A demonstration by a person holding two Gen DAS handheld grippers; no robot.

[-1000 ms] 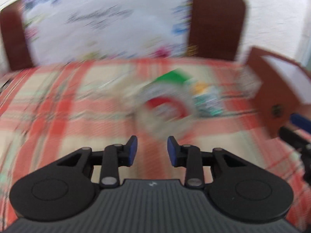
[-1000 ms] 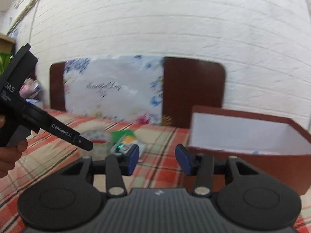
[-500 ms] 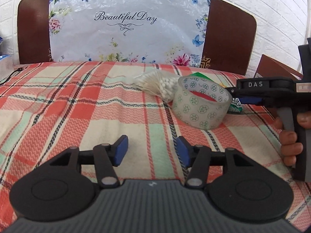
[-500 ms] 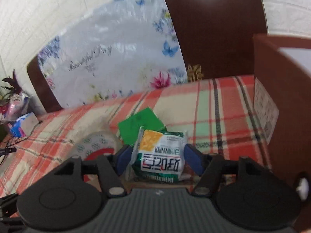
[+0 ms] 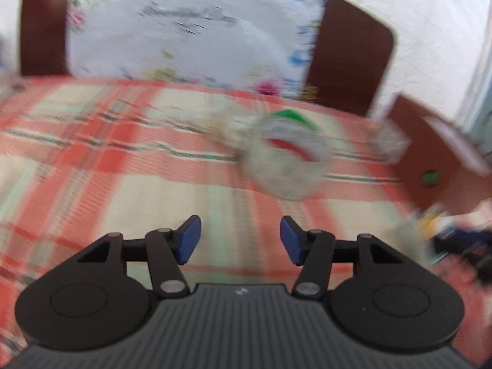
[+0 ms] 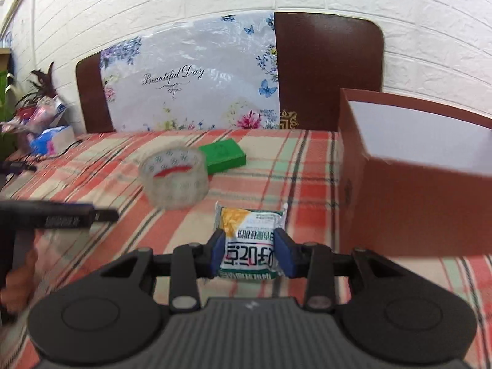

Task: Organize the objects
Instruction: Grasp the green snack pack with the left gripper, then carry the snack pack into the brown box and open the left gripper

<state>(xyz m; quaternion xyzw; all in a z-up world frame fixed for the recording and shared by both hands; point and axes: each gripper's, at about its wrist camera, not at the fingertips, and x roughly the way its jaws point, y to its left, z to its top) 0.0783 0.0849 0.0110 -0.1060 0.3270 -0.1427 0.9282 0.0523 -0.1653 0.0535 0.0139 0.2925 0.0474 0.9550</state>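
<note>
My right gripper (image 6: 250, 253) is shut on a white, green and yellow snack packet (image 6: 250, 240) and holds it just above the plaid cloth. A brown open box (image 6: 415, 184) with a white inside stands right of it. A clear tape roll (image 6: 173, 178) and a green flat box (image 6: 223, 156) lie ahead on the left. My left gripper (image 5: 240, 240) is open and empty; its view is blurred. The tape roll (image 5: 286, 166) lies ahead of it, with a bag of white bits (image 5: 224, 126) beyond. The box (image 5: 430, 153) is at its right.
A plaid cloth (image 6: 276, 166) covers the surface. A brown headboard with a floral plastic sheet (image 6: 190, 80) stands behind against a white brick wall. Blue packets (image 6: 49, 141) and cables lie at the far left.
My right gripper has closed on the snack packet and lifted it back toward the box. My left gripper is swinging, so its view has blurred, and its jaws stand wider.
</note>
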